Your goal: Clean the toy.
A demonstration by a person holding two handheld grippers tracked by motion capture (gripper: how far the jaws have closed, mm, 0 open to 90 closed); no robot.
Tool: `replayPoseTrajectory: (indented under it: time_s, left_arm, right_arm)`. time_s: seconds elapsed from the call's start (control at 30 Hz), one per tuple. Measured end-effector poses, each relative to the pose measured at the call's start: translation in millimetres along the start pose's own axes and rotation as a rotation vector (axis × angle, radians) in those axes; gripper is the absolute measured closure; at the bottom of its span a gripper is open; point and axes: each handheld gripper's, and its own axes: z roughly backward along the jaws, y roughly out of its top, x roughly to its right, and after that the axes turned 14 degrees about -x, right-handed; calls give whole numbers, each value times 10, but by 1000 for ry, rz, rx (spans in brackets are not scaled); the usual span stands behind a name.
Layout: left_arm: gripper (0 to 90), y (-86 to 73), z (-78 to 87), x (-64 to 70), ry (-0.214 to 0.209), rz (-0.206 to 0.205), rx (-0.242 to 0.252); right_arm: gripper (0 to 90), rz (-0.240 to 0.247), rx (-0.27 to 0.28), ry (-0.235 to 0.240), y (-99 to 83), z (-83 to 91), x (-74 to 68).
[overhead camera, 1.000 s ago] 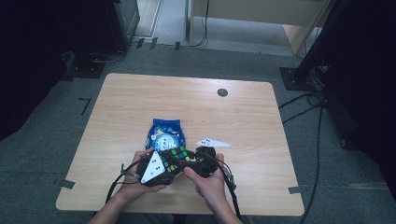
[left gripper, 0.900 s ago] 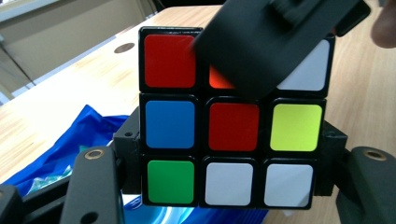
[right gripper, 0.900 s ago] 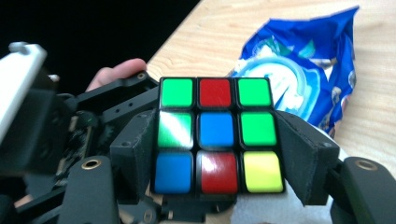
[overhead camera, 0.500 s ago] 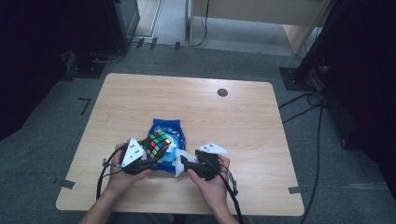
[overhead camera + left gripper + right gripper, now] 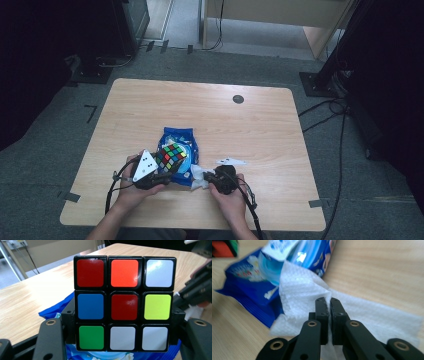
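Observation:
A scrambled puzzle cube (image 5: 171, 157) (image 5: 123, 303) is held just above a blue wet-wipe pack (image 5: 176, 141), with my left gripper (image 5: 165, 172) (image 5: 122, 326) shut on its two sides. The pack (image 5: 262, 275) lies flat on the table's near middle. A white wipe (image 5: 199, 178) (image 5: 307, 305) trails out of the pack's near end. My right gripper (image 5: 209, 180) (image 5: 329, 303) is shut on a fold of that wipe, just right of the pack.
The wooden table (image 5: 250, 130) has a dark round grommet (image 5: 238, 99) near its far edge. Cables trail from both grippers over the near edge. Black stand bases and cables sit on the grey floor around the table.
My left gripper has carried the cube leftward and slightly away from me, over the pack. The right gripper has shifted a little right, drawing the white wipe out of the pack.

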Motion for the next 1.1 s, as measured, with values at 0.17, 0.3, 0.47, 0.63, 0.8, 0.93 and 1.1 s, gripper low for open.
replayPoseTrajectory:
  time_s: [0.17,0.3,0.47,0.63,0.8,0.93,1.1]
  left_arm:
    - [338,5,-84,130,-36,-39,-20]
    - [338,26,-151,277,-78,-83,-30]
    - [338,55,-192,420,-114,-114,-34]
    - [338,45,-209,438,-110,-124,-50]
    - [339,46,-165,300,-101,-59,-32]
    - [339,40,-114,229,-110,-33,-16]
    - [339,60,-109,325,-137,-73,-6]
  right_arm:
    - [892,62,208,14,93,351,-48]
    - [891,127,325,89,131,565,-165]
    - [891,154,323,154,145,538,-303]
    - [891,196,304,227,150,486,-432]
    - [890,286,295,270,150,558,-590]
    - [888,267,295,217,158,557,-524]
    - [885,169,282,174,180,511,-315]
